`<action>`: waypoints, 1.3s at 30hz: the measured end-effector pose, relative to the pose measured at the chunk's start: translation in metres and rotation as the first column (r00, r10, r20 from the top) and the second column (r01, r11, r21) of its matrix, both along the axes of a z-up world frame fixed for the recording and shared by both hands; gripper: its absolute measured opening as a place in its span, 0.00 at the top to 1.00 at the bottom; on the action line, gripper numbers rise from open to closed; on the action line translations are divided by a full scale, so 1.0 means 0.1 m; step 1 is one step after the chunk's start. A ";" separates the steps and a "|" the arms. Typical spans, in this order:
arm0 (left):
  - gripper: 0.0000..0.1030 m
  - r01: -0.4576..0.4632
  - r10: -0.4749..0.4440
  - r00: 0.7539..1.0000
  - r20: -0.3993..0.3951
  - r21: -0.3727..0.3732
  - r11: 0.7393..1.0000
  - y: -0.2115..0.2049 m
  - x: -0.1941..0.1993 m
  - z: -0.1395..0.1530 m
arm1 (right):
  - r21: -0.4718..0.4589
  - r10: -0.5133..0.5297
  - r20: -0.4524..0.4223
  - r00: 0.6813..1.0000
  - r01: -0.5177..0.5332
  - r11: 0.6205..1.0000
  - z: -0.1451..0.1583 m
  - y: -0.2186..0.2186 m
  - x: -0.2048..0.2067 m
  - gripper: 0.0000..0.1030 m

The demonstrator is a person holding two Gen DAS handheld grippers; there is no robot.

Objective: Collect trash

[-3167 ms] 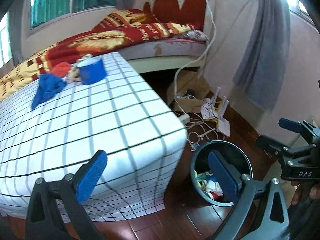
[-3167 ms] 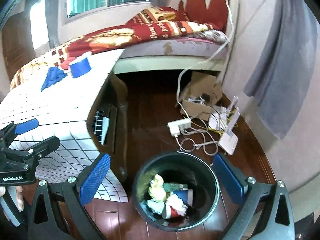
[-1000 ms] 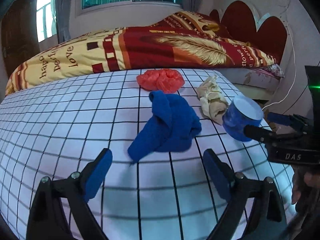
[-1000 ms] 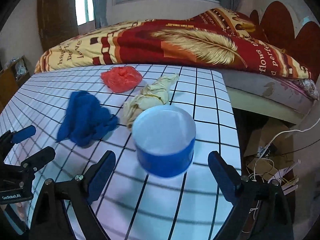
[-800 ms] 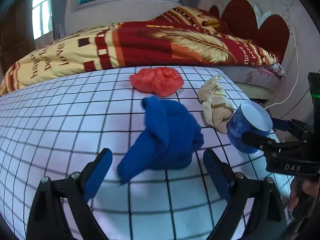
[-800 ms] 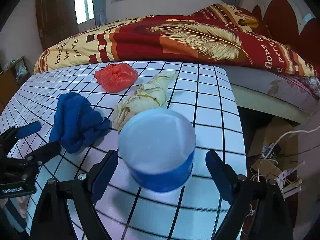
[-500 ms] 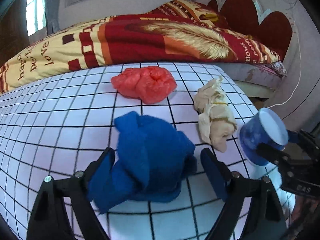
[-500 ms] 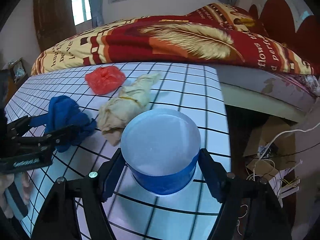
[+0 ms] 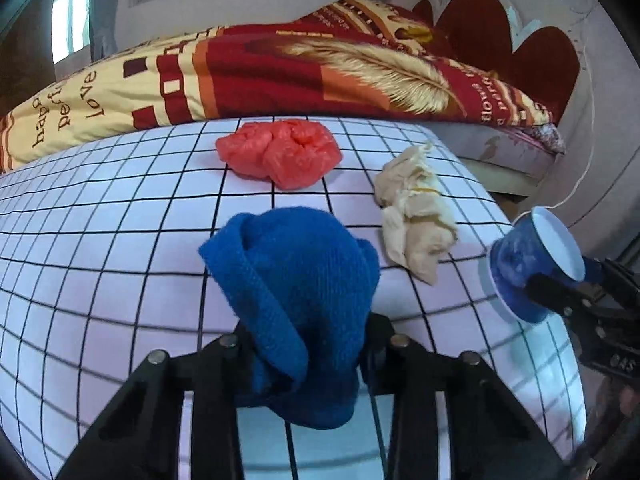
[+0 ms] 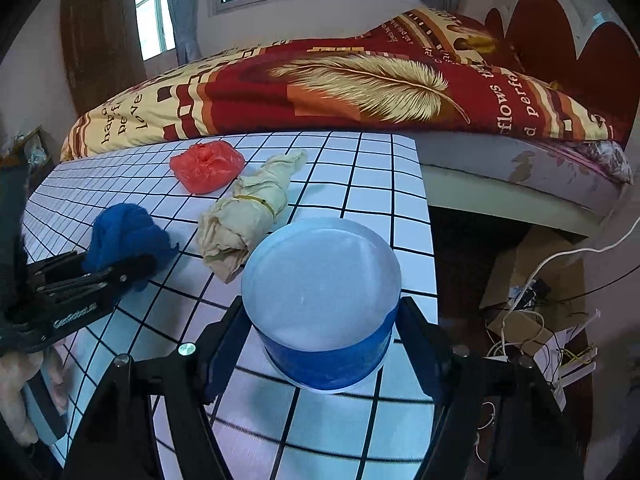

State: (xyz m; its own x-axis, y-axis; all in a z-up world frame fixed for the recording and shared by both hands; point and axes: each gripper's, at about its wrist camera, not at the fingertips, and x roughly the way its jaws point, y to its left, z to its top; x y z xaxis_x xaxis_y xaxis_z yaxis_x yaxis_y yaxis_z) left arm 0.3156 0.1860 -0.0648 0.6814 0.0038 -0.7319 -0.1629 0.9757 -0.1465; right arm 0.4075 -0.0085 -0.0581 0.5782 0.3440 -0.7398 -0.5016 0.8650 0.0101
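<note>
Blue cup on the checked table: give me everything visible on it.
The blue cup is a short paper-looking cup, blue outside, white inside and apparently empty. It stands upright near the right edge of the grid-patterned tablecloth, just beside the beige crumpled wad. The right claw is closed on its sides, one finger against each flank. No crushing shows. Whether its base still touches the cloth cannot be told.

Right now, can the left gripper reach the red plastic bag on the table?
Probably not yet. The left gripper is shut on the blue cloth, so its jaws are occupied. The red plastic bag lies unobstructed beyond it on the checked tablecloth.
</note>
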 end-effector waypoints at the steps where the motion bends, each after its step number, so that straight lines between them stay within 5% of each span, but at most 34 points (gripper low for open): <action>1: 0.65 0.003 -0.003 1.000 0.005 0.005 1.000 -0.03 -0.03 0.02 | 0.002 -0.001 0.003 1.000 0.001 1.000 0.03 -0.01 -0.04 0.27; 25: 0.65 0.110 -0.113 0.985 0.128 0.027 0.994 -0.72 -1.48 0.51 | 0.043 -0.039 0.111 0.993 0.035 0.998 0.58 -0.77 -1.58 0.27; 39: 0.65 0.214 -0.219 0.965 0.144 0.049 0.976 -1.22 -1.71 0.56 | 0.035 -0.106 0.175 0.979 0.101 0.994 0.78 -1.46 -2.17 0.27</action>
State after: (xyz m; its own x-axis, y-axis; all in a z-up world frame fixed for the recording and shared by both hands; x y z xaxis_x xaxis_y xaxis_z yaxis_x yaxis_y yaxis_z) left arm 0.1441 0.0637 -0.0088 0.7690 -0.1340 -0.6250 0.0742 0.9899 -0.1209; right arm 0.1903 -0.1544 0.0202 0.7324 0.2930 -0.6147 -0.4051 0.9130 -0.0475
